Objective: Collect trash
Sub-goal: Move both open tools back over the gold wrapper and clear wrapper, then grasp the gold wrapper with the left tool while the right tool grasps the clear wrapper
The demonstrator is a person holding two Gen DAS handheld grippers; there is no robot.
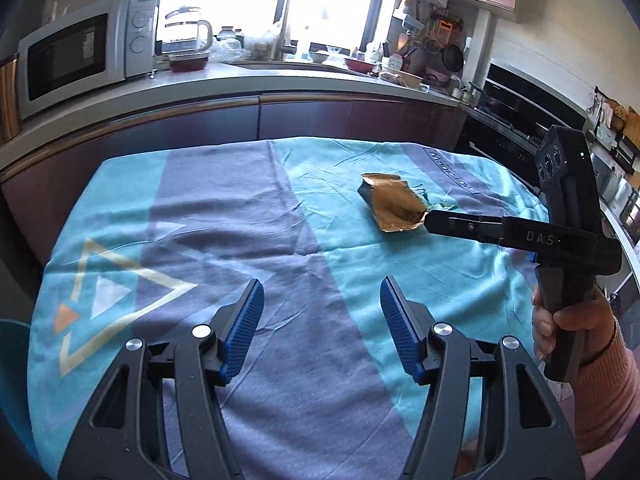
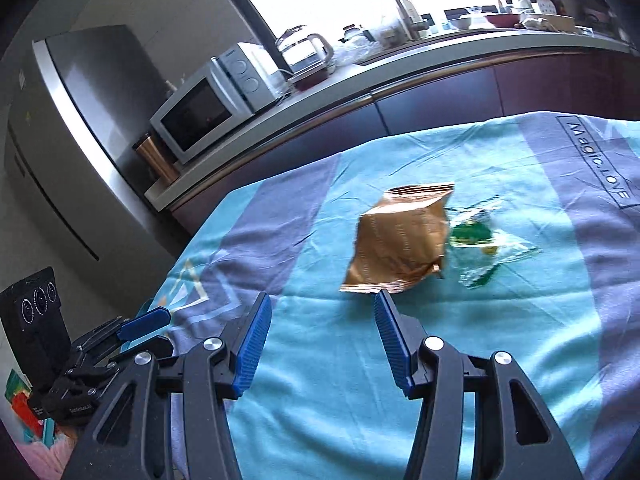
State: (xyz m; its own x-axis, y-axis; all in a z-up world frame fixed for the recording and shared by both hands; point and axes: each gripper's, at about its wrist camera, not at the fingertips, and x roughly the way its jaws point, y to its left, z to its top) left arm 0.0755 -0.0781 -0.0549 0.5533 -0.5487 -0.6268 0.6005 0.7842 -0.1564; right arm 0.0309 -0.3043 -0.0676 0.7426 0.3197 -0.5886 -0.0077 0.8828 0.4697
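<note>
A crumpled gold foil bag (image 1: 394,203) lies on the table's teal and purple cloth (image 1: 240,208); it also shows in the right wrist view (image 2: 400,240). A clear and green plastic wrapper (image 2: 480,240) lies just right of the bag. My right gripper (image 2: 322,300) is open, and its right fingertip is at the bag's near edge. In the left wrist view the right gripper (image 1: 430,222) reaches in from the right to the bag's corner. My left gripper (image 1: 322,290) is open and empty over the cloth, well short of the bag.
A kitchen counter (image 1: 248,76) runs behind the table with a microwave (image 1: 80,56), a glass kettle (image 1: 186,34) and a sink with dishes. A steel fridge (image 2: 60,132) stands at the left. An oven (image 1: 520,120) stands at the right.
</note>
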